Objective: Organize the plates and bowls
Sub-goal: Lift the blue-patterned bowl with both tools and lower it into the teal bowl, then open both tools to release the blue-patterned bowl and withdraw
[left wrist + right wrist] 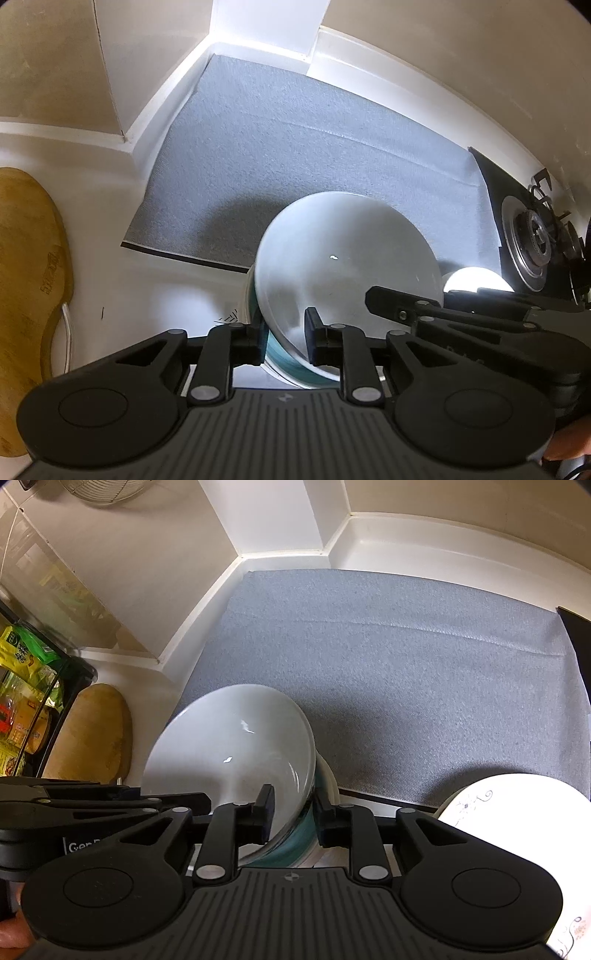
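Now — both fingers (286, 338) (293, 814) straddle white bowl (347, 254) rim, slightly parted | floral plate (517, 801) right | cutting board (92, 734) left

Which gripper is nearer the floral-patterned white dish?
Right. The right gripper straddles the big white bowl's rim, with the floral dish just off its right side. The left gripper straddles the bowl's opposite rim, farther away.

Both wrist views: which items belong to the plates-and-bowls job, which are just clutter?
Job:
large white ceramic bowl
teal-sided dish beneath it
white floral-patterned plate
left gripper
right gripper

Clutter:
wooden cutting board
gas stove burner
grey counter mat
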The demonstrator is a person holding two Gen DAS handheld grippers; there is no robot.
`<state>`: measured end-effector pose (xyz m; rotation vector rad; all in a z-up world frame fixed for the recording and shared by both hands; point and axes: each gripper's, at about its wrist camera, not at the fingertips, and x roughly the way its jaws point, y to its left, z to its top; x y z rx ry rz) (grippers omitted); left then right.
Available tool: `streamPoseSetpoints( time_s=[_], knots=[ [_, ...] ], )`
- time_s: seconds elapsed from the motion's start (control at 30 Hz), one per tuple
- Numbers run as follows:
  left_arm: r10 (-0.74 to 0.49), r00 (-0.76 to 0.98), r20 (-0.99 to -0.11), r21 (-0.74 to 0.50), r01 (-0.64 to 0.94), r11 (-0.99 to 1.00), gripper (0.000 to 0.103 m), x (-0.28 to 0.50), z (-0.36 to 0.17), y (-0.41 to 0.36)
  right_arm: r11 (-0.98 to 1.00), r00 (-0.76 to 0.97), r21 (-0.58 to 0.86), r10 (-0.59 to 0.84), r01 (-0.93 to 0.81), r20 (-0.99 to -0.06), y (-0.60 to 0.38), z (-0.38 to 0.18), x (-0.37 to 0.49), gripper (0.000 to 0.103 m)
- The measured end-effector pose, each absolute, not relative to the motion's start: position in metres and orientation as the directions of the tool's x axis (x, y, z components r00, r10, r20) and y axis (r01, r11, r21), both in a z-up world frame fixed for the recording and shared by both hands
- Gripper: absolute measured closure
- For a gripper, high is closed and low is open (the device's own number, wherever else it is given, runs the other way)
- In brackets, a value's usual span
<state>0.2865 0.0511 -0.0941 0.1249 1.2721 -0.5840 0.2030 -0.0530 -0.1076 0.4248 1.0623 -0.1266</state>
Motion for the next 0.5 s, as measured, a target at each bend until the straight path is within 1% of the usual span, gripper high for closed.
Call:
streamPoseSetpoints(
  time_s=[0.1, 0.33, 0.43, 0.5],
  knots=[
    [-0.346, 0.160, -0.925, -0.235, 0.475, 0.848, 0.075, 0.287, -0.093, 0.051, 0.914, 0.486, 0.275, 0.104, 0.297, -0.868, -0.052, -0.107, 0.205, 0.072],
    [-0.363, 0.117, -0.924, -0.271, 0.468, 0.841, 0.068, 0.292, -0.091, 0.053, 0.905, 0.466, 0.289, 0.118, 0.313, -0.877, -0.056, -0.107, 0.208, 0.072],
    [-0.377, 0.098, -0.921, -0.291, 0.471, 0.833, 0.063, 0.294, -0.090, 0.054, 0.891, 0.448, 0.310, 0.140, 0.332, -0.883, -0.060, -0.107, 0.210, 0.072],
    [-0.387, 0.091, -0.918, -0.301, 0.477, 0.826, 0.056, 0.294, -0.087, 0.055, 0.884, 0.437, 0.321, 0.154, 0.340, -0.886, -0.062, -0.107, 0.211, 0.072]
  ],
)
